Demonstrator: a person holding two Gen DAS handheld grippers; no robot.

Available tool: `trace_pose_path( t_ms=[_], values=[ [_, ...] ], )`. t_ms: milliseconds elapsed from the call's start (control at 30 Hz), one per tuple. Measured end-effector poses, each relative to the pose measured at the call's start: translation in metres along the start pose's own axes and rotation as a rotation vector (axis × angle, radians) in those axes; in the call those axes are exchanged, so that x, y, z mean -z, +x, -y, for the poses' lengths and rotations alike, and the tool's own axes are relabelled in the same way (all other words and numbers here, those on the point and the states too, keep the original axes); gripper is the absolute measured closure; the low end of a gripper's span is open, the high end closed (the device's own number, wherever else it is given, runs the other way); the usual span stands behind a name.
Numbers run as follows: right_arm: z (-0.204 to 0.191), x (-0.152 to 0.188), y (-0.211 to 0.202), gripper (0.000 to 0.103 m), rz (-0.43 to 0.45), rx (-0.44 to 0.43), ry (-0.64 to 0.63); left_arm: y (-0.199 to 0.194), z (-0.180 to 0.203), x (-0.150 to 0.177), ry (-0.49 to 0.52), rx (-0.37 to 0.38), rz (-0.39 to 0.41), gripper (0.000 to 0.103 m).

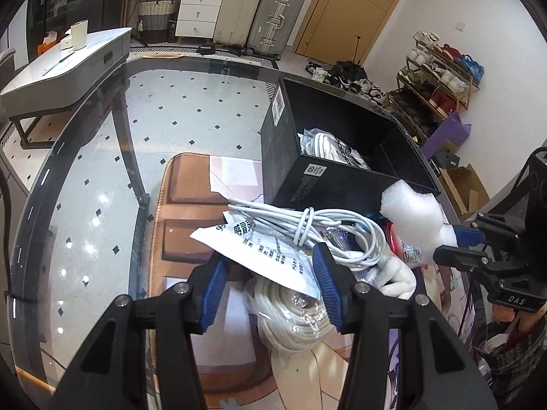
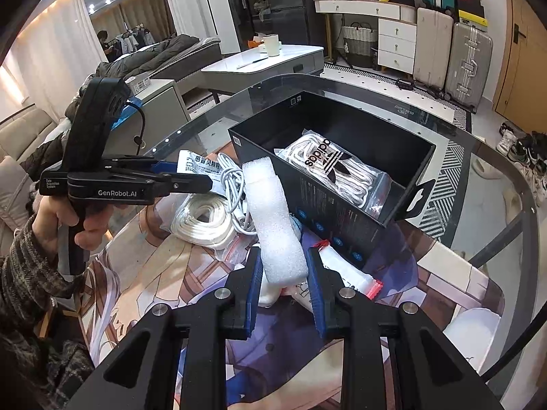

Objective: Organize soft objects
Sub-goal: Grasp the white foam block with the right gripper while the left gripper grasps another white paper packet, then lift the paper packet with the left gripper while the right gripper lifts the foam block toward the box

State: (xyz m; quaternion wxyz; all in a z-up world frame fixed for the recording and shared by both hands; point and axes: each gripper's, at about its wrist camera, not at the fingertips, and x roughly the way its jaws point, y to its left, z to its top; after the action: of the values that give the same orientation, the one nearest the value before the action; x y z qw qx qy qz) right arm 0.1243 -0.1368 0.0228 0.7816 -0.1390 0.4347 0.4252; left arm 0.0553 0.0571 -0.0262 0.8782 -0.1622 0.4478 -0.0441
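My right gripper [image 2: 284, 268] is shut on a white foam block [image 2: 277, 218] and holds it above the pile, just in front of the black box [image 2: 342, 212]; the block also shows in the left wrist view [image 1: 415, 215]. The box [image 1: 307, 143] holds a bagged white cord [image 2: 336, 167]. My left gripper [image 1: 270, 270] is open over a white printed packet [image 1: 270, 249], a coiled white cable [image 1: 318, 232] and a bagged white rope coil [image 1: 294, 314]. Nothing is between its pads.
A glass table [image 1: 102, 177] with a printed mat [image 2: 307, 348] carries everything. A red-sealed bag [image 2: 348, 273] lies by the box. A white low table [image 1: 68, 68], suitcases [image 1: 273, 10] and a shoe rack [image 1: 441, 78] stand beyond.
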Motion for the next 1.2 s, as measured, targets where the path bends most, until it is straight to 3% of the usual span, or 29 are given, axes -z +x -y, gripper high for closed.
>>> trace_pose_path(
  t_ms=[133, 233, 300, 500, 1200],
  values=[
    [0.0, 0.0, 0.002, 0.077, -0.006, 0.001, 0.003, 0.006, -0.003, -0.005, -0.026, -0.007, -0.01, 0.06],
    [0.0, 0.001, 0.002, 0.077, -0.006, 0.001, 0.005, 0.009, -0.005, -0.007, -0.035, -0.015, -0.015, 0.078],
    [0.0, 0.001, 0.001, 0.077, -0.003, 0.004, 0.008, 0.01, -0.005, -0.006, -0.042, -0.023, -0.02, 0.084],
    [0.001, 0.002, -0.002, 0.077, 0.008, 0.016, 0.023, 0.004, -0.006, -0.001, -0.045, -0.046, -0.009, 0.096],
    [0.005, 0.002, -0.04, 0.077, 0.056, 0.079, 0.076, -0.05, 0.032, 0.004, 0.118, -0.082, 0.077, 0.099]
  ],
)
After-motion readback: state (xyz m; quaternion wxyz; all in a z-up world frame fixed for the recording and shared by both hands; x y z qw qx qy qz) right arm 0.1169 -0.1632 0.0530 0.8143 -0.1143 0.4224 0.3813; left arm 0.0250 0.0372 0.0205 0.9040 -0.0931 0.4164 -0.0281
